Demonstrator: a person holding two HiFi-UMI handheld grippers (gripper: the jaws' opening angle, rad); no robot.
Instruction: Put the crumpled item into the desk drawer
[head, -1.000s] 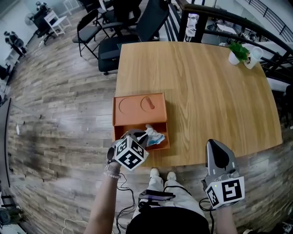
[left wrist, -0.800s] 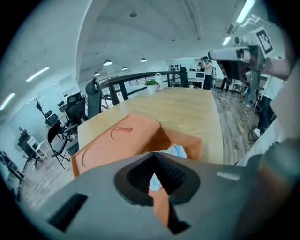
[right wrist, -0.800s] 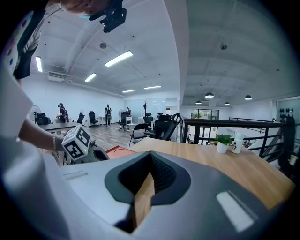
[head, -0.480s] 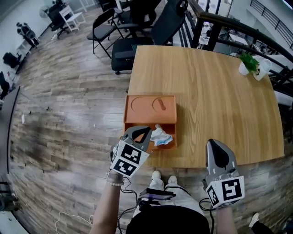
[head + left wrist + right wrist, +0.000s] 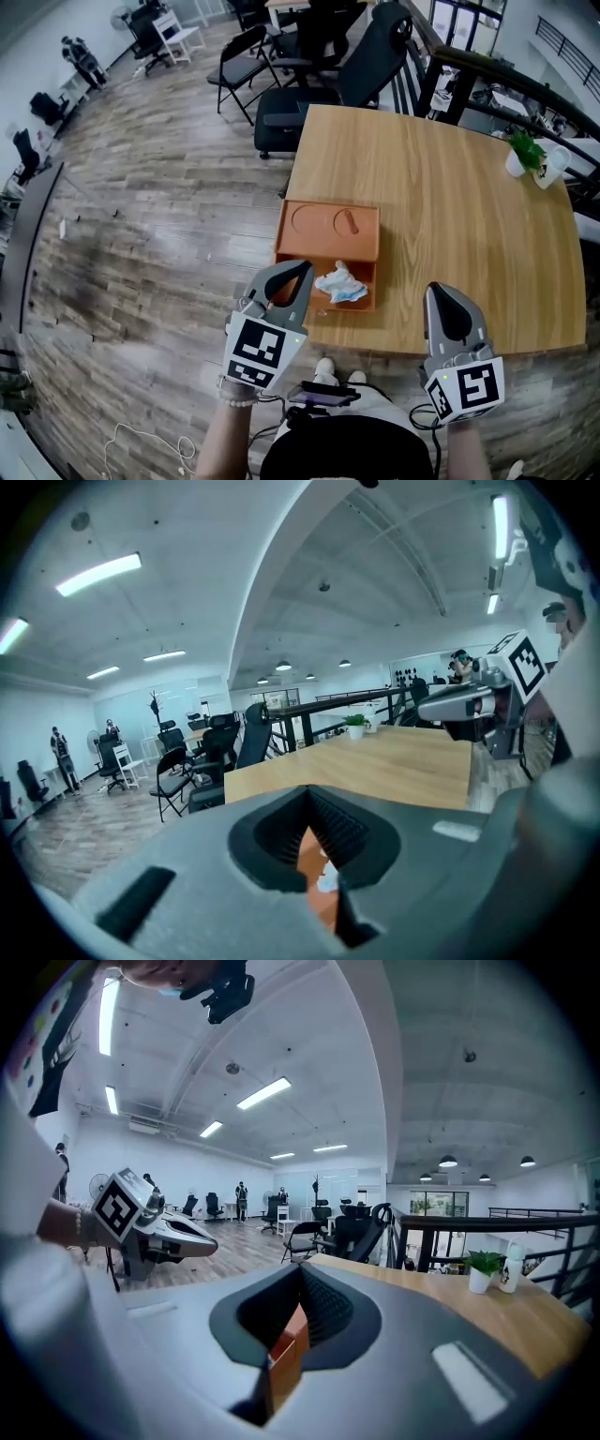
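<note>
Left gripper [image 5: 300,274], jaws pressed together and empty, sits at 8 o'clock of the white crumpled paper [image 5: 340,281], which lies inside the open orange drawer [image 5: 361,302]. Push its front squarely toward 12 o'clock.

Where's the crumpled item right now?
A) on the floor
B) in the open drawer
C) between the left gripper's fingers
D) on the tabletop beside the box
B: the head view shows the crumpled item lying inside the open drawer of the orange box, with the left gripper off to its side and holding nothing.
</note>
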